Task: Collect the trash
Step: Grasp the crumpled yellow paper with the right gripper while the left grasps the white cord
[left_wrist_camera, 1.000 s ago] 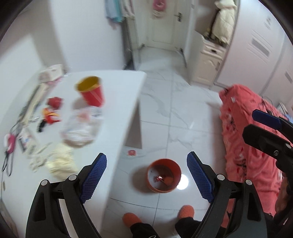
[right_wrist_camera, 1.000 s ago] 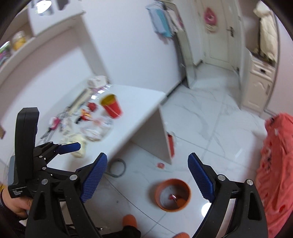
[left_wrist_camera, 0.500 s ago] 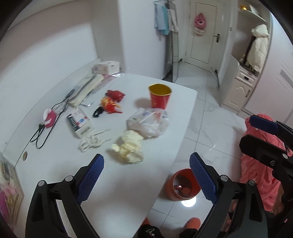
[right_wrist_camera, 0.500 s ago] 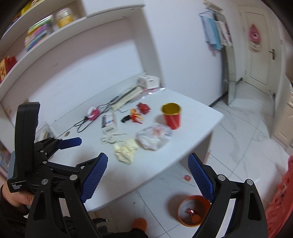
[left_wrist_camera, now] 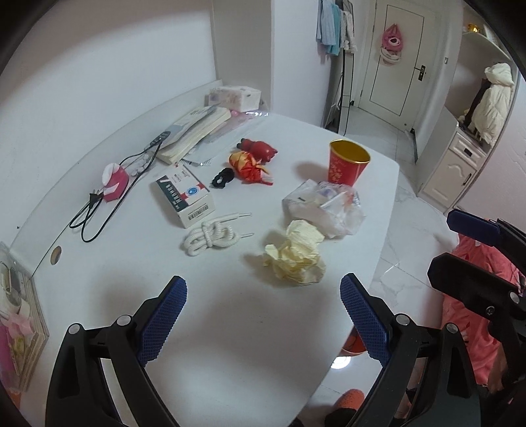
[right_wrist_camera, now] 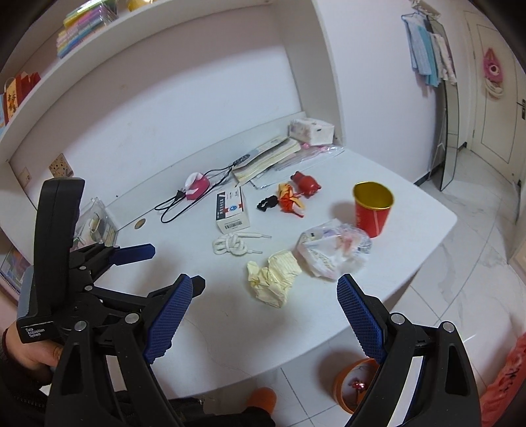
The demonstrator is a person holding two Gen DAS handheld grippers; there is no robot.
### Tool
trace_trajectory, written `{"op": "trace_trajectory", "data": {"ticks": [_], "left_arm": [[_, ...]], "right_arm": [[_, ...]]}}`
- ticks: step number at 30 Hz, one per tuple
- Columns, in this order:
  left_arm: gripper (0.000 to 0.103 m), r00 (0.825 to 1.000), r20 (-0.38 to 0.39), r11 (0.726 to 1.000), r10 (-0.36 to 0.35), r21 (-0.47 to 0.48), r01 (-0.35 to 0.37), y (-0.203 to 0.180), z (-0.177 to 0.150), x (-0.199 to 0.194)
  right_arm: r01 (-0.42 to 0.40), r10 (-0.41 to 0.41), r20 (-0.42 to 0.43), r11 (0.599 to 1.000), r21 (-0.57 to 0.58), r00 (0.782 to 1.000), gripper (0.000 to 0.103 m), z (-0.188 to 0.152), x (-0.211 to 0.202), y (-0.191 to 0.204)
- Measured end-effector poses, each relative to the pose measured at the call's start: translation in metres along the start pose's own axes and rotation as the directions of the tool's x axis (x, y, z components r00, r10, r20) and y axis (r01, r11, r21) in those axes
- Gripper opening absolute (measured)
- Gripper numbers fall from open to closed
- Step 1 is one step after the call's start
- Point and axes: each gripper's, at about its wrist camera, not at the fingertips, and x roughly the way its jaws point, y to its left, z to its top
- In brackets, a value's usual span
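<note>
On the table [left_wrist_camera: 230, 328], the paper wad [left_wrist_camera: 294, 256] sat at frame centre, touching the bag [left_wrist_camera: 323, 210] up-right of it. The cup [left_wrist_camera: 347, 163] stood above the bag. The cord [left_wrist_camera: 210, 238] lay left of the wad, below the box [left_wrist_camera: 184, 197]. The bin [right_wrist_camera: 353, 384] sat on the floor, lower right.

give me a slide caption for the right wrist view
Open right tool above white desk, facing crumpled yellow paper; orange bin on floor.

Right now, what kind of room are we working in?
Probably a bedroom or home study: a white desk under a wall shelf, a door, and hanging clothes.
</note>
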Motion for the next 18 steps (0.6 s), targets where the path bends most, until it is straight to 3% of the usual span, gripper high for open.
{"op": "trace_trajectory", "data": {"ticks": [11, 18], "left_arm": [[0.093, 0.997, -0.076, 1.000, 0.008, -0.024, -0.010, 0.059, 0.011, 0.047], [0.093, 0.993, -0.115, 0.999, -0.035, 0.022, 0.038, 0.075, 0.024, 0.083]], "right_arm": [[-0.008, 0.008, -0.077, 1.000, -0.003, 0.997, 0.084, 0.002, 0.081, 0.016], [0.043, -0.040, -0.135, 0.999, 0.017, 0.990, 0.081, -0.001, 0.131, 0.008]]}}
